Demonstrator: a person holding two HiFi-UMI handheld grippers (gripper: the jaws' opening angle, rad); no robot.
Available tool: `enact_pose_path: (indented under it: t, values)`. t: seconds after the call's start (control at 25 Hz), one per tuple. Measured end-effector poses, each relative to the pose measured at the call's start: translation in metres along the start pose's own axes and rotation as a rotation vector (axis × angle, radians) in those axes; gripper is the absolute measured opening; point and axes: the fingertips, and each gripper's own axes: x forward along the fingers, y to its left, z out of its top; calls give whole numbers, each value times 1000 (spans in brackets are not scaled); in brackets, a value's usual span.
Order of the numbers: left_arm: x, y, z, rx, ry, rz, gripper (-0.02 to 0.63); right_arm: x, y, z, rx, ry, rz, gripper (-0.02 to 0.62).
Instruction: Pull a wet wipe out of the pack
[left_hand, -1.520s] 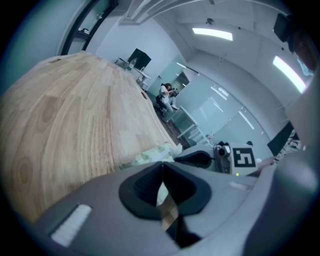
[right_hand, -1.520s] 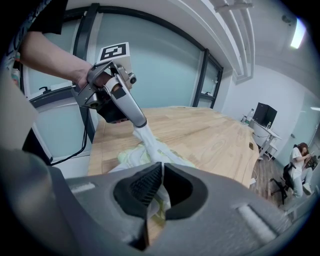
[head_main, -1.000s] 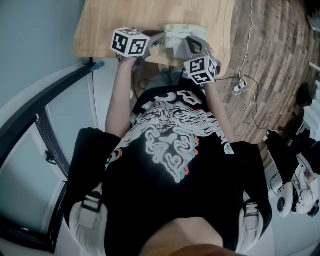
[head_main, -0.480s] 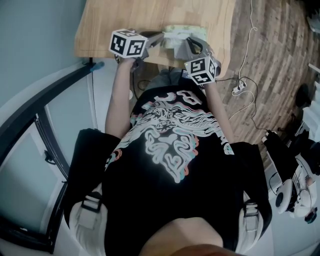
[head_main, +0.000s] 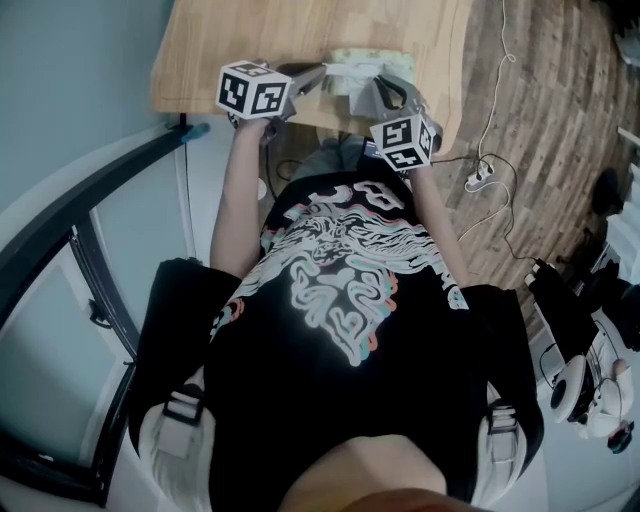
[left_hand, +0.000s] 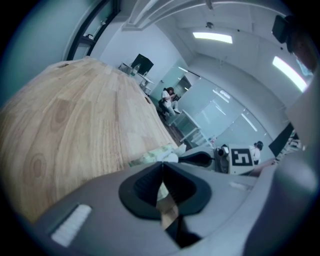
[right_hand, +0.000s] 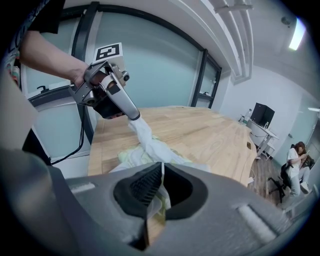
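The green-and-white wet wipe pack (head_main: 372, 60) lies at the near edge of the wooden table (head_main: 230, 40). My left gripper (right_hand: 135, 117) is shut on a white wet wipe (right_hand: 148, 139), which stretches from its tips down into the pack (right_hand: 129, 157). In the left gripper view its jaws (left_hand: 162, 186) are closed with a strip of the wipe between them. My right gripper (right_hand: 161, 192) is shut on the near edge of the pack and holds it against the table. In the head view both grippers, the left (head_main: 322, 70) and the right (head_main: 362, 88), meet at the pack.
The table edge runs just under the pack, with the person's body right below it. A dark curved rail (head_main: 90, 210) stands at the left. Cables and a plug (head_main: 480, 172) lie on the wooden floor at the right. Desks and seated people (right_hand: 295, 160) are far off.
The left gripper has edged slightly to the left with the wipe in it. The right gripper and the pack have stayed where they were.
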Motion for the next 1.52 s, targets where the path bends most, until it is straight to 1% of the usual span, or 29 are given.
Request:
enact_pose_path:
  t: [0.56, 0.64, 0.76, 0.8, 1.04, 1.32, 1.52]
  values:
    - [-7, -2, 1, -4, -112, 19, -3, -9, 9, 1, 16, -52, 44, 14]
    - [-9, 1, 0, 1, -122, 25, -3, -11, 13, 8, 19, -93, 65, 14]
    - [-14, 3, 0, 11, -134, 30, -3, -15, 22, 25, 27, -186, 97, 14]
    - [-15, 3, 0, 13, -138, 32, -3, -16, 25, 28, 23, -200, 103, 14]
    - [-20, 4, 3, 18, -158, 45, -3, -17, 24, 33, 1, -199, 106, 14]
    - [-28, 8, 4, 36, -207, 62, -3, -16, 22, 31, 5, -197, 108, 14]
    - [-35, 15, 3, 37, -242, 104, -3, -13, 24, 31, 1, -196, 123, 14]
